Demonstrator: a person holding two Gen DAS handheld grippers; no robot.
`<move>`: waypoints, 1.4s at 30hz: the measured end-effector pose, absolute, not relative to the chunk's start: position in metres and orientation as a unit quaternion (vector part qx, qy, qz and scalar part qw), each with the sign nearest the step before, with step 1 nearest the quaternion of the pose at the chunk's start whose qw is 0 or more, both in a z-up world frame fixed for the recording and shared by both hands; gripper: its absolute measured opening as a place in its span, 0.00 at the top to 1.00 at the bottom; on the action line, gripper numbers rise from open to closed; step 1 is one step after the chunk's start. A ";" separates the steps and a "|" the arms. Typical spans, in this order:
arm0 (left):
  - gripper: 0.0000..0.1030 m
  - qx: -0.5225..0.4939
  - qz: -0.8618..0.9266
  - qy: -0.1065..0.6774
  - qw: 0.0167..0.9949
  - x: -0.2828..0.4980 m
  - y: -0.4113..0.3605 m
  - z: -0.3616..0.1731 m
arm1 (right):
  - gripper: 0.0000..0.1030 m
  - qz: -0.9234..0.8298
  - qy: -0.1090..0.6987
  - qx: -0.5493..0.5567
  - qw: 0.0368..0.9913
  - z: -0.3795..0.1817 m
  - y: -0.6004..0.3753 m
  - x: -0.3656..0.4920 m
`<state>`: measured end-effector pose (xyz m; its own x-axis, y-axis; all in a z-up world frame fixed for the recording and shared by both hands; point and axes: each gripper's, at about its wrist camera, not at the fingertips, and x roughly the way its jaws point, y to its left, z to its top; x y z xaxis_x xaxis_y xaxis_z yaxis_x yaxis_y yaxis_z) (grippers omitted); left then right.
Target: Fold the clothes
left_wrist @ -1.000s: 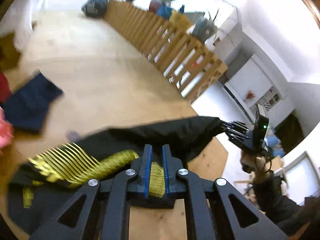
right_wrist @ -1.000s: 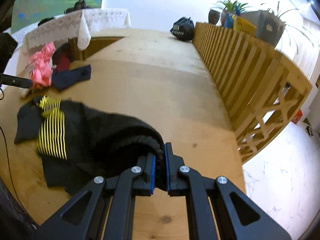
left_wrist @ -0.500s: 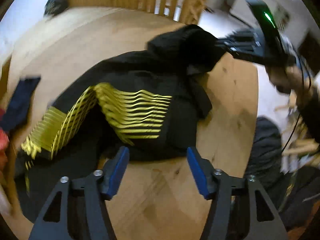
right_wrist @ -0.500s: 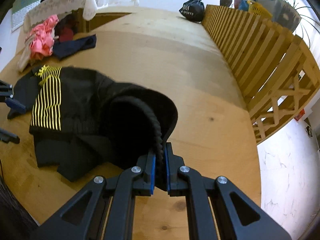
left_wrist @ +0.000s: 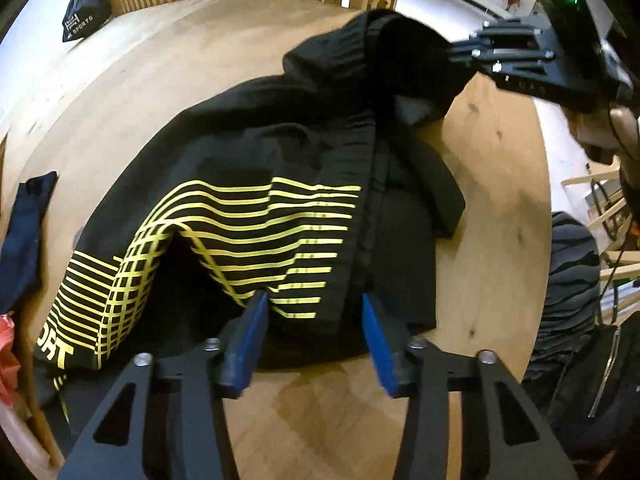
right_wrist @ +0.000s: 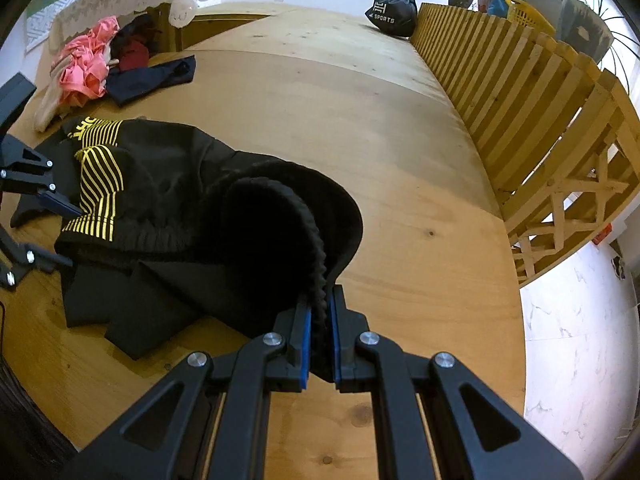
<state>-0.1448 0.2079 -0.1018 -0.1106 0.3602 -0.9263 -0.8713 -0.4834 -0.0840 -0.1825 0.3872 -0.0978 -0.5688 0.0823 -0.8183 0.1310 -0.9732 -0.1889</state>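
A black garment with yellow stripes (left_wrist: 280,216) lies crumpled on the wooden table (left_wrist: 120,80); it also shows in the right wrist view (right_wrist: 168,200). My left gripper (left_wrist: 314,320) is open and empty, its blue pads just over the garment's near edge. It appears at the left in the right wrist view (right_wrist: 60,232). My right gripper (right_wrist: 319,312) is shut on the garment's ribbed black hem and lifts it off the table. It appears at the upper right in the left wrist view (left_wrist: 456,56).
A dark blue cloth (right_wrist: 152,78) and pink and red clothes (right_wrist: 84,68) lie at the table's far left. A black sports bag (right_wrist: 394,10) sits at the far end. A wooden slat railing (right_wrist: 520,92) runs along the right edge.
My left gripper let go of the striped part, opened and pulled back above the garment. My right gripper kept its hold on the hem and raised it a little.
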 end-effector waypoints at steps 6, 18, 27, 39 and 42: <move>0.74 -0.494 0.717 0.202 0.448 -0.163 0.190 -0.091 | 0.92 -0.878 0.113 0.466 0.012 -0.098 0.389 -0.187; 0.80 -0.448 0.763 0.059 0.463 -0.198 0.156 -0.046 | 0.93 -0.898 0.114 0.426 -0.006 -0.070 0.396 -0.193; 0.80 -0.362 0.805 0.018 0.469 -0.197 0.113 0.043 | 0.93 -0.929 0.143 0.342 -0.017 0.022 0.390 -0.187; 0.80 -0.221 0.873 0.022 0.435 -0.132 0.029 0.192 | 0.93 -0.950 0.223 0.212 -0.053 0.185 0.354 -0.128; 0.80 -0.195 0.881 0.019 0.431 -0.114 0.011 0.220 | 0.93 -0.948 0.243 0.196 -0.057 0.207 0.340 -0.103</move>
